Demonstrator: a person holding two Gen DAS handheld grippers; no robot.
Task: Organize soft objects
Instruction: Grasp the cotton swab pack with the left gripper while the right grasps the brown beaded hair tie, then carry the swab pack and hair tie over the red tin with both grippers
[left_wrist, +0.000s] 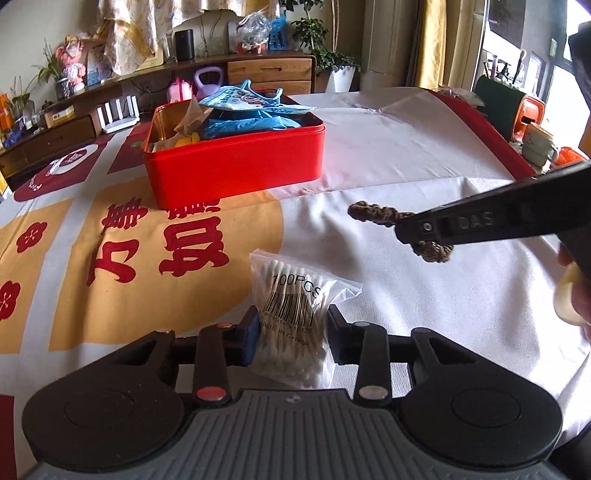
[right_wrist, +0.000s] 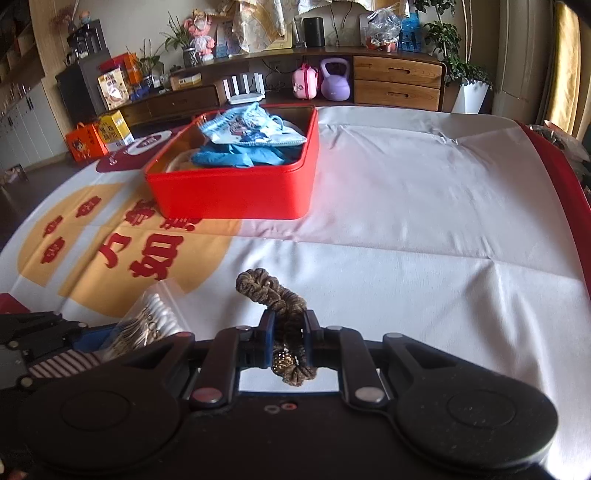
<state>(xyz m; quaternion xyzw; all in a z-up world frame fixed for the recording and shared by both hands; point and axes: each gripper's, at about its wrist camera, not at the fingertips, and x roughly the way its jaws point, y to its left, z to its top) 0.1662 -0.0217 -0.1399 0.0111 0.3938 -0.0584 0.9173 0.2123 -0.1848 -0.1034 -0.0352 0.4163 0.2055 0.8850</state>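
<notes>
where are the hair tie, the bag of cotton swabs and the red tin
hair tie (right_wrist: 273, 291): right wrist view, on the loop ahead of the fingers
bag of cotton swabs (left_wrist: 293, 295): left wrist view, on the barcode label
red tin (left_wrist: 236, 166): left wrist view, on its front wall

- Red tin stands upper left of centre, blocking that side.
- Bare white tablecloth spreads open across the right.

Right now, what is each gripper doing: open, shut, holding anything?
Left gripper: shut on the clear plastic bag of cotton swabs.
Right gripper: shut on the brown fabric scrunchie.
</notes>
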